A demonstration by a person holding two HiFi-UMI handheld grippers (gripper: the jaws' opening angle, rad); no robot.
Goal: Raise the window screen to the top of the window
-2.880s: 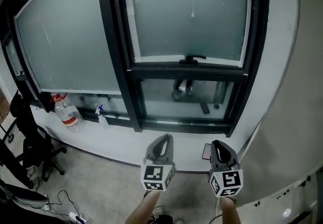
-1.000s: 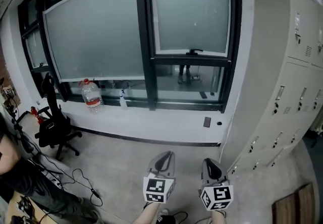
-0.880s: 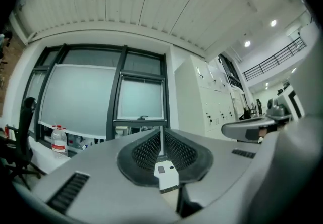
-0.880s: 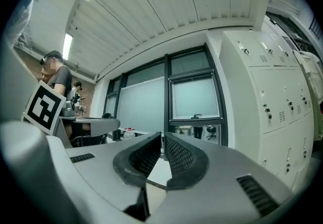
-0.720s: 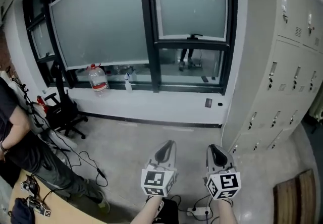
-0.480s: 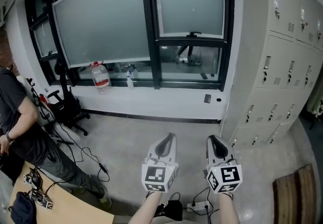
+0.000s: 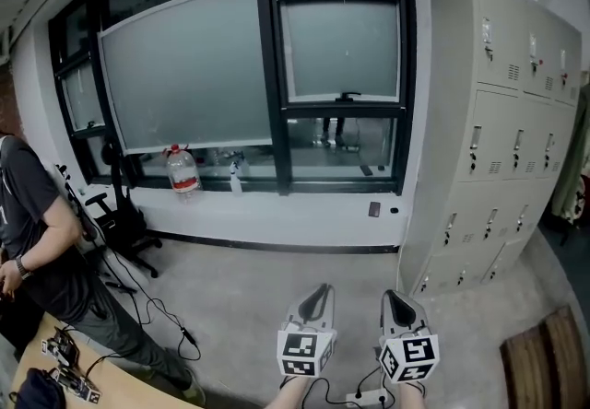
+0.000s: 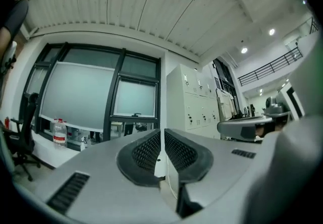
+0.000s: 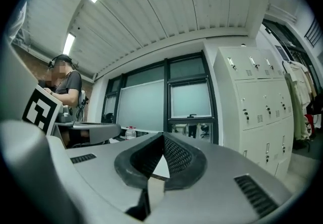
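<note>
The left gripper [image 7: 319, 291] and right gripper [image 7: 395, 295] hang side by side at the bottom of the head view. Each has its jaws drawn together, the left leaving only a hairline slit, and neither holds anything.

A few seconds ago both hovered just short of the sill [image 7: 304, 209], right under the window [image 7: 339, 85]. Since then the person has backed off, and a wide stretch of floor [image 7: 267, 283] now lies between grippers and wall. The screen [image 7: 341, 50] is the frosted panel filling the upper part of the frame, its handle [image 7: 348, 96] on the lower bar, with clear glass beneath. It sits where it did before, so the retreat reads as the job being finished or dropped, not under way; whether the panel is fully up cannot be told.

Lockers [image 7: 498, 131] line the right wall, next to the window. A water bottle [image 7: 182, 169] and spray bottle [image 7: 234, 178] stand towards the sill's left end, away from the window. At the left are a chair [image 7: 118, 214], loose cables [image 7: 152, 306] and a person [image 7: 37, 241]. Nothing blocks the straight path back.
</note>
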